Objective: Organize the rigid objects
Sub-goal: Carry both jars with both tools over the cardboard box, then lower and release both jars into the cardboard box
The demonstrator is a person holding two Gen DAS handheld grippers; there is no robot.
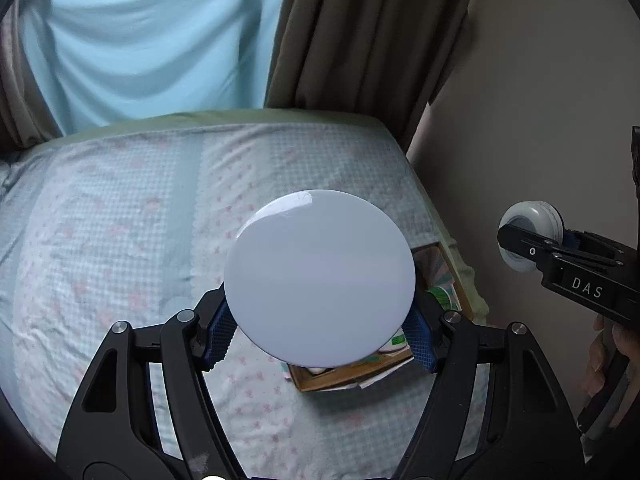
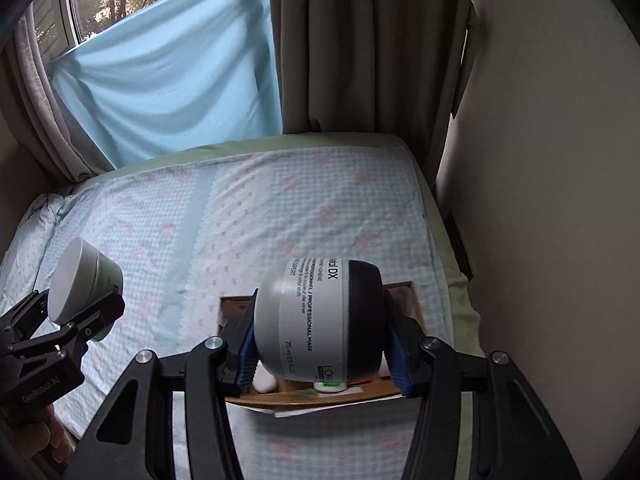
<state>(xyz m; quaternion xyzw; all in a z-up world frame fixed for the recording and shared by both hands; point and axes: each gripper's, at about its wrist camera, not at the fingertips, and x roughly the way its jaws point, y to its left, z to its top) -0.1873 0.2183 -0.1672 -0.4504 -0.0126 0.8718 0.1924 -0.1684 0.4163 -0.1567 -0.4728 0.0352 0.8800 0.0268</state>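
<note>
A smooth, glossy white jar (image 1: pixel 319 278), round and flat-faced toward the camera, sits clamped between the ribbed blue pads (image 1: pixel 218 334) of the left gripper (image 1: pixel 318 336), whose black jaws stand partly closed around its sides; seen from the right wrist, the same jar (image 2: pixel 86 284) has a white lid and a darker green-grey body. The right gripper (image 2: pixel 320 346) pinches a rounded grey tub (image 2: pixel 318 318) with a black lid, lying sideways with printed text running across its label, its blue pads (image 2: pixel 246 350) pressing on base and lid. Both jars are held in the air above a bed (image 1: pixel 120 220) covered in soft, wrinkled pale-blue checked fabric with pink flowers. Below them lies a shallow brown cardboard box (image 2: pixel 320 398) holding small packaged items, papers and a white round object, too hidden to name. Heavy brown curtains (image 2: pixel 360 48) and a draped light-blue sheet (image 2: pixel 168 80) hang behind.
</note>
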